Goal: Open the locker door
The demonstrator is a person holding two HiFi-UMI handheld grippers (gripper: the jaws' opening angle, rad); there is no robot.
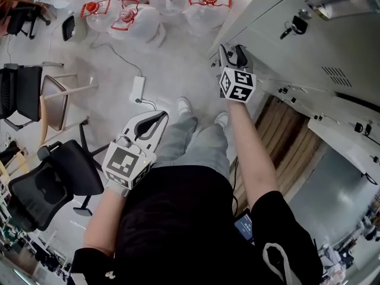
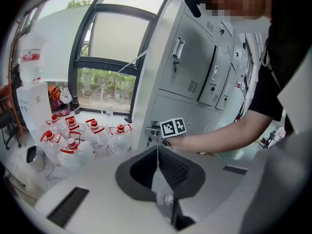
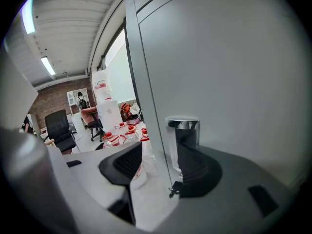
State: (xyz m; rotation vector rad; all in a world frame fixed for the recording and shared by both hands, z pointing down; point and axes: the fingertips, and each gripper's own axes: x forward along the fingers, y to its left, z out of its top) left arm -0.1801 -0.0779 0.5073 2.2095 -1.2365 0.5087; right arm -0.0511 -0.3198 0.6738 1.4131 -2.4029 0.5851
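Note:
The grey locker door (image 3: 234, 82) fills the right gripper view, with its chrome handle (image 3: 181, 130) close to the door's edge. My right gripper (image 3: 160, 156) is open and straddles that edge: one jaw is on the outer side with a gap showing, the other is behind the handle. In the head view the right gripper (image 1: 233, 53) points at the left edge of the locker bank (image 1: 279, 58). My left gripper (image 1: 160, 119) hangs low over the floor beside my leg, shut and empty. In its own view, the left gripper's (image 2: 157, 152) pads meet.
Several water bottles with red caps (image 1: 154, 5) stand on the floor ahead. A black office chair (image 1: 53, 177) and a wooden chair (image 1: 59, 100) are at the left. A power strip (image 1: 138, 88) lies on the floor. Keys (image 1: 294, 27) hang in an upper locker. A lower compartment (image 1: 291, 141) stands open.

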